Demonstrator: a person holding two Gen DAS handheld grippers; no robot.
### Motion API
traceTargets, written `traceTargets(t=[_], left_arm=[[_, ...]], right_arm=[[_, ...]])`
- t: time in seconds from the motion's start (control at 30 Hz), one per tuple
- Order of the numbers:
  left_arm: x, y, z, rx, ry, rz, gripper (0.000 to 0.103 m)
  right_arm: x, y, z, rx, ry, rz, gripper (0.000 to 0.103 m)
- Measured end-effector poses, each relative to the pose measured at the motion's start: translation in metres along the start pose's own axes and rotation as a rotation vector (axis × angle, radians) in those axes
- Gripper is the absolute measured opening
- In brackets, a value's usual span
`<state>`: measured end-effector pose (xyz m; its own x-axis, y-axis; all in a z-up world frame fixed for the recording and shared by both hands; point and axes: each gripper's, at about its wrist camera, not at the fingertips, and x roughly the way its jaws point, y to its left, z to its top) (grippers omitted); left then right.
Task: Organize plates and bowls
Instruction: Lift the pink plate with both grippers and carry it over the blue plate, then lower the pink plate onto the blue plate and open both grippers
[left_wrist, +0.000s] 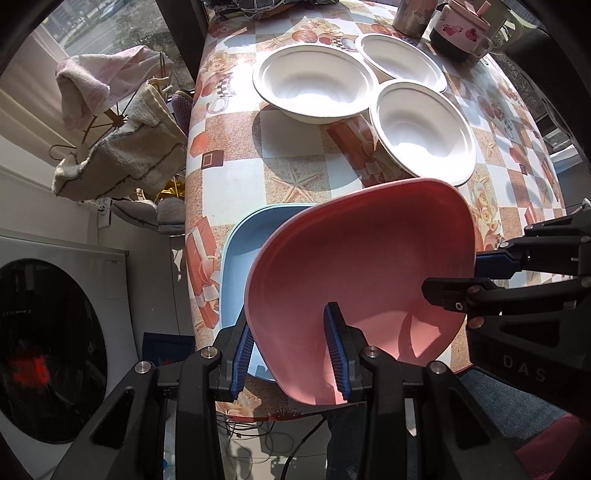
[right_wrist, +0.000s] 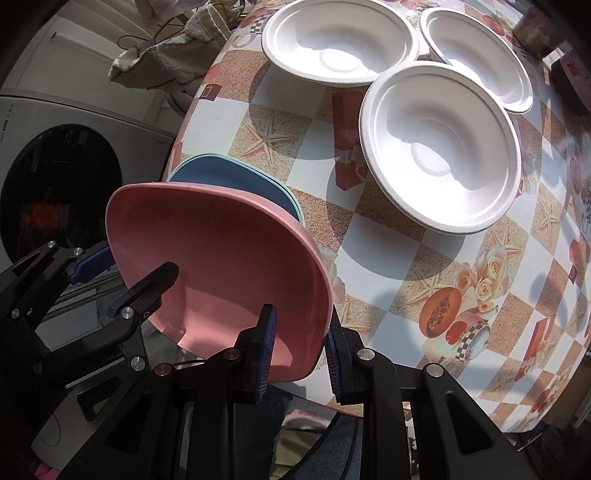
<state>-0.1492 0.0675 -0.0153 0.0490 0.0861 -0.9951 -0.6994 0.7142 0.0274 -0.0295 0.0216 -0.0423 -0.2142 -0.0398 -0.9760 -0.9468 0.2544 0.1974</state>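
Note:
A pink plate (left_wrist: 362, 266) is held tilted above the table's near edge, over a light blue plate (left_wrist: 243, 243) lying flat. My left gripper (left_wrist: 288, 347) straddles the pink plate's left rim, jaws closed on it. My right gripper (right_wrist: 299, 350) straddles its right rim (right_wrist: 221, 258), jaws closed on it; it also shows in the left wrist view (left_wrist: 476, 273). The blue plate (right_wrist: 229, 177) shows behind the pink one. Three white bowls (left_wrist: 314, 85) (left_wrist: 399, 59) (left_wrist: 421, 129) stand farther back; the nearest bowl (right_wrist: 439, 144) lies right of the plates.
The table (left_wrist: 236, 177) has a checked, printed cloth. Cups and a pink-lidded pot (left_wrist: 461, 29) stand at the far right. A washing machine (left_wrist: 48, 332) and a rack with hanging towels (left_wrist: 118, 147) stand left of the table.

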Motion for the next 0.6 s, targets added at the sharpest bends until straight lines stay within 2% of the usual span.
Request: traceTargets(t=[0.4,0.53,0.6], left_arm=[[0.008,0.022,0.008,-0.027,0.003,0.035,0.041],[0.01,0.024,0.01,-0.045,-0.005,0.034,0.051],[0.009,0.025,0.01,-0.058,-0.012,0.028,0.063]], right_arm=[[0.016,0.022,0.013,-0.051,0.039,0.038,0.028],[0.015,0.019,0.013,-0.043,0.027,0.06,0.029],[0.015,0.013,0.011,-0.024,0.024,0.073,0.031]])
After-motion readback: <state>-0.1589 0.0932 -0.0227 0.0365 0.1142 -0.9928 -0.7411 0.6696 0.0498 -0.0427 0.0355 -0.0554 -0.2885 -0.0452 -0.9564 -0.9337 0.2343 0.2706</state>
